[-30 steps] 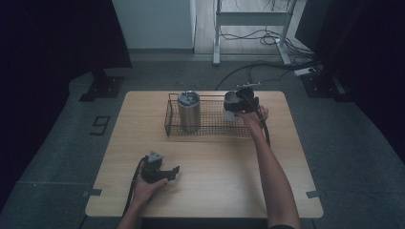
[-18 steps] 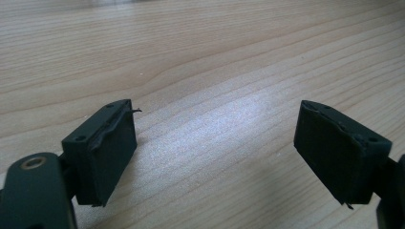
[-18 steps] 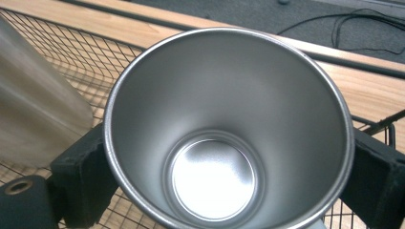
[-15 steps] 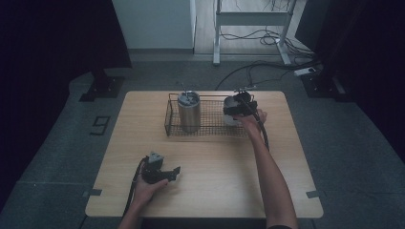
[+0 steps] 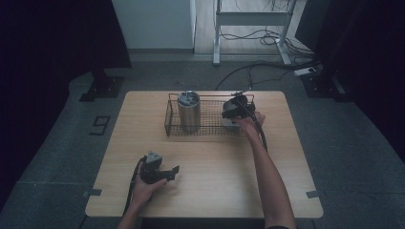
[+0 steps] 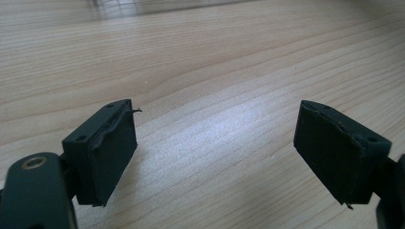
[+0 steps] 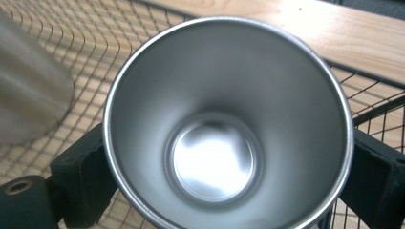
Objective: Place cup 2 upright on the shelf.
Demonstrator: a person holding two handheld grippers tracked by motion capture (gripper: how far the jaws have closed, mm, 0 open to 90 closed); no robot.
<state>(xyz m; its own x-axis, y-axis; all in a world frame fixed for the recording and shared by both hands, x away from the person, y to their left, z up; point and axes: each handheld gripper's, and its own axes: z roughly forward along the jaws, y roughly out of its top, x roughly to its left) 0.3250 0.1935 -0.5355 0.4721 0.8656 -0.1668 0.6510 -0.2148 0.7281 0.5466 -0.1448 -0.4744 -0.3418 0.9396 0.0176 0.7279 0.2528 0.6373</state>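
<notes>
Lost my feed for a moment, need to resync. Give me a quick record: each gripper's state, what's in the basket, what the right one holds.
left gripper: open, holds nothing, low over the table at the near left
right gripper: shut on steel cup, jaws on either side of its wall
steel cup: upright, inside looks empty, over the right end of the wire basket
wire basket: holds a steel tumbler upright at its left end

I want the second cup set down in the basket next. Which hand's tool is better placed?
Right. The right tool is shut on the steel cup over the wire basket. The left tool is open over the bare table near the person.
</notes>
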